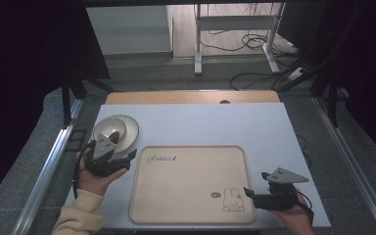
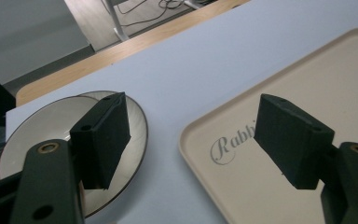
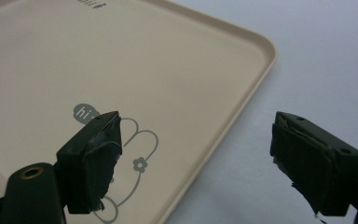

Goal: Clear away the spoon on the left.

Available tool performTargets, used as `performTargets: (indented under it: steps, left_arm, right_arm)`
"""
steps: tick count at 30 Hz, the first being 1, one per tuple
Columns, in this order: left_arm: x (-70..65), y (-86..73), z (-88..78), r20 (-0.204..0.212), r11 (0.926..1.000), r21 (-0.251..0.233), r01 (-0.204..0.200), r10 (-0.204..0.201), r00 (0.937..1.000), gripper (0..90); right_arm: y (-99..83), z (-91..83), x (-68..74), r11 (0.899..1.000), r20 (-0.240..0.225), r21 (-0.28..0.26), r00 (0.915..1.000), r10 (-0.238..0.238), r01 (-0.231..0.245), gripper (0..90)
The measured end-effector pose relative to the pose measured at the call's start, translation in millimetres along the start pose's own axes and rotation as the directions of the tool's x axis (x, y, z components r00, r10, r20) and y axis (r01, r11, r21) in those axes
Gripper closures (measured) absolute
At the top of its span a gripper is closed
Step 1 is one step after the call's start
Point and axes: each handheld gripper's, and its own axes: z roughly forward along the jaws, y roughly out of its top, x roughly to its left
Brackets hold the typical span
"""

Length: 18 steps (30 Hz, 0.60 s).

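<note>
A beige tray [image 1: 191, 152] printed with "Rabbit" and a rabbit drawing lies on the white table, with nothing on it. A round plate [image 1: 127, 128] with a smaller dish on it sits left of the tray. My left gripper [image 1: 129, 159] is open, held between the plate [image 2: 137, 126] and the tray's left rim [image 2: 191, 144], nothing between its jaws. My right gripper [image 1: 247, 192] is open at the tray's right rim [image 3: 242, 98], near the rabbit drawing [image 3: 137, 149], and holds nothing.
The white table top [image 1: 215, 122] has bare room behind the tray. A wooden strip [image 1: 191, 97] runs along its far edge. Metal rails [image 1: 54, 156] flank the table, and a desk frame [image 1: 235, 29] with cables stands on the floor beyond.
</note>
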Motion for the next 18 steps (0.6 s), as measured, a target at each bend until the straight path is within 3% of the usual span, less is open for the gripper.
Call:
performTargets:
  steps: [18]
  left_arm:
    - [31.6, -23.8, -0.2, -0.063, 0.9981, 0.042, 0.044, -0.041, 0.9971, 25.8]
  right_arm:
    - [0.0, 2.0, -0.7, 1.000, -0.004, 0.007, 1.0000, 0.000, 0.000, 16.5]
